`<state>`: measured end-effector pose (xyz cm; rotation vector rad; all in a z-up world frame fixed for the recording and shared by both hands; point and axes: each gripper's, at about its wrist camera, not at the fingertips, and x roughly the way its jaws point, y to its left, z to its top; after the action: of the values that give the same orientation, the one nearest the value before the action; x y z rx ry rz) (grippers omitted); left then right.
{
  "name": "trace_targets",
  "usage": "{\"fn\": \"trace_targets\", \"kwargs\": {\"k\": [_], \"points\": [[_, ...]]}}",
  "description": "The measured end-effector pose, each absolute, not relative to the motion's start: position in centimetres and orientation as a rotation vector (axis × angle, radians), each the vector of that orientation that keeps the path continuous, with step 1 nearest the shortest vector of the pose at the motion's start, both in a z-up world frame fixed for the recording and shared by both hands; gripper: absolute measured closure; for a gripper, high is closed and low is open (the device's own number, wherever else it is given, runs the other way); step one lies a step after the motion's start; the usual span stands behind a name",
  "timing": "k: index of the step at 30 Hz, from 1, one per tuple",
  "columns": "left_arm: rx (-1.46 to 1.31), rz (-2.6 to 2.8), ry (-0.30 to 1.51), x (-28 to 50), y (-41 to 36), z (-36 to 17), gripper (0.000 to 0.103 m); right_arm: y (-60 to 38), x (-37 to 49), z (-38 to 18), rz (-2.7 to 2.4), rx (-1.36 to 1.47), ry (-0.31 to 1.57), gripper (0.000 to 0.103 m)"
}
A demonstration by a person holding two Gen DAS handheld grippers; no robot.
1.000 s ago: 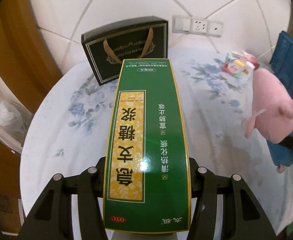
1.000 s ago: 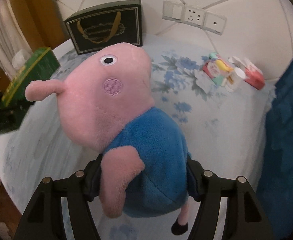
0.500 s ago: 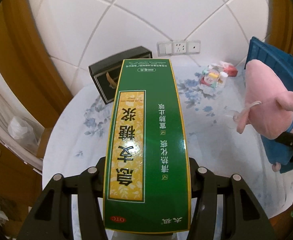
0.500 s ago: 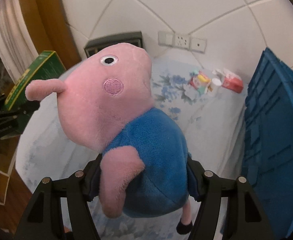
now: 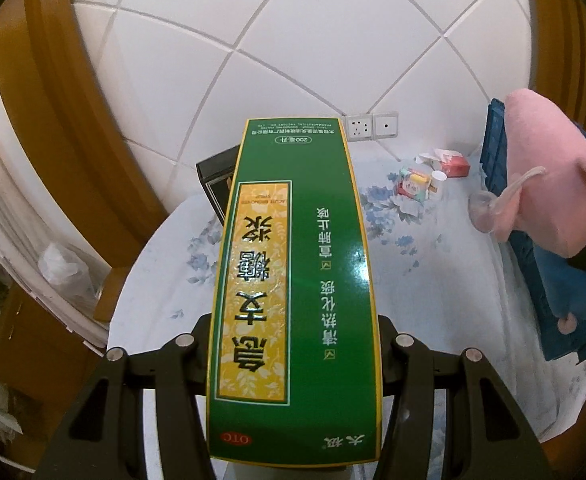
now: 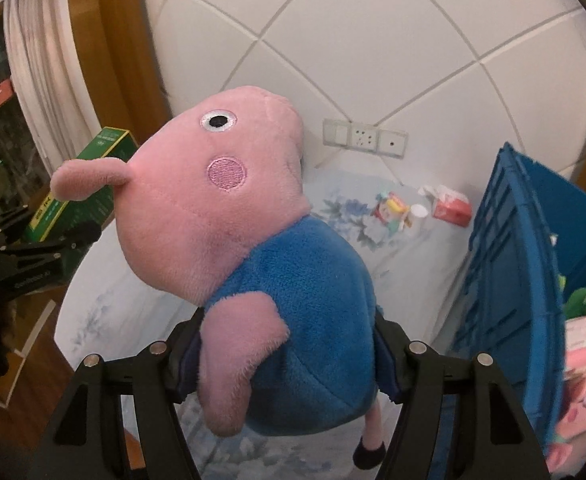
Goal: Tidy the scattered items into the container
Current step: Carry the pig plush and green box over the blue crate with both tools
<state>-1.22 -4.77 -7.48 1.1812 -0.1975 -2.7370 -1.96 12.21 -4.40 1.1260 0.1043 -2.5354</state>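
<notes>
My left gripper (image 5: 293, 344) is shut on a long green medicine box (image 5: 293, 280) with a yellow label, held high above the round table (image 5: 165, 292). My right gripper (image 6: 285, 356) is shut on a pink pig plush (image 6: 253, 248) in a blue shirt, held up beside the blue crate (image 6: 505, 280). The plush (image 5: 553, 184) and crate (image 5: 493, 148) show at the right edge of the left wrist view. The green box (image 6: 81, 184) and left gripper show at the left of the right wrist view.
A black gift bag (image 5: 217, 172) stands at the table's back by the tiled wall. Small packets, a white bottle (image 6: 417, 216) and a red tissue pack (image 6: 451, 208) lie near the wall sockets. The crate holds a pink pig box (image 6: 581, 396) and something green.
Both grippers have risen well above the table with their loads. The table looks smaller and farther, and more of the crate's inside shows on the right.
</notes>
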Motion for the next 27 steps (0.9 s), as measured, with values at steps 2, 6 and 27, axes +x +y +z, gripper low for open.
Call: {"fn": "trace_targets", "kwargs": {"k": [2, 6, 27], "points": [[1.167, -2.734, -0.21, -1.1, -3.9, -7.0, 0.05, 13.1, -1.8, -3.8, -2.539, 1.112, 0.102, 0.035], [1.14, -2.736, -0.211, -1.1, -2.2, -5.8, 0.05, 14.7, -1.1, -2.3, -2.549, 1.074, 0.098, 0.035], [1.015, -2.833, -0.323, -2.8, 10.1, -0.5, 0.05, 27.3, 1.4, 2.7, -2.654, 0.953, 0.015, 0.034]]}}
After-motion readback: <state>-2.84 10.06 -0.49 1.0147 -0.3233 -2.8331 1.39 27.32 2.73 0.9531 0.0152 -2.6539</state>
